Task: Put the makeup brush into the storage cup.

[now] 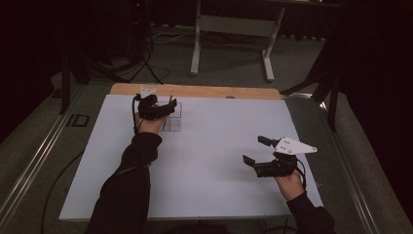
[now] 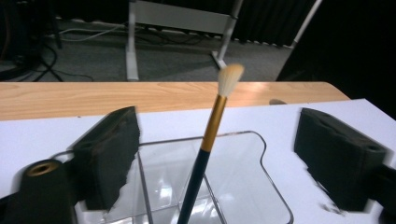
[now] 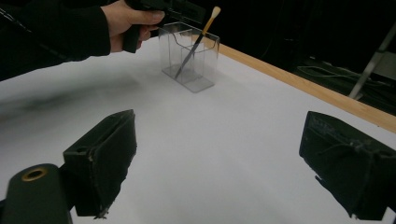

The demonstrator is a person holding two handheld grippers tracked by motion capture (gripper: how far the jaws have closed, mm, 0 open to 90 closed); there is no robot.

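Left gripper (image 2: 217,154) over the clear organizer (image 2: 261,154) at the far left of the white sheet (image 1: 204,161) — jaws spread wide, pads off the makeup brush (image 2: 210,135). Brush stands tilted inside the organizer, bristles up, leaning on the rim. Right gripper (image 3: 224,163) well apart, near the sheet's right side — jaws wide, nothing between them.

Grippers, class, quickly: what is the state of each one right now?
Left gripper: open, jaws wide either side of the brush standing in the clear holder, not gripping it.
Right gripper: open, holding nothing.
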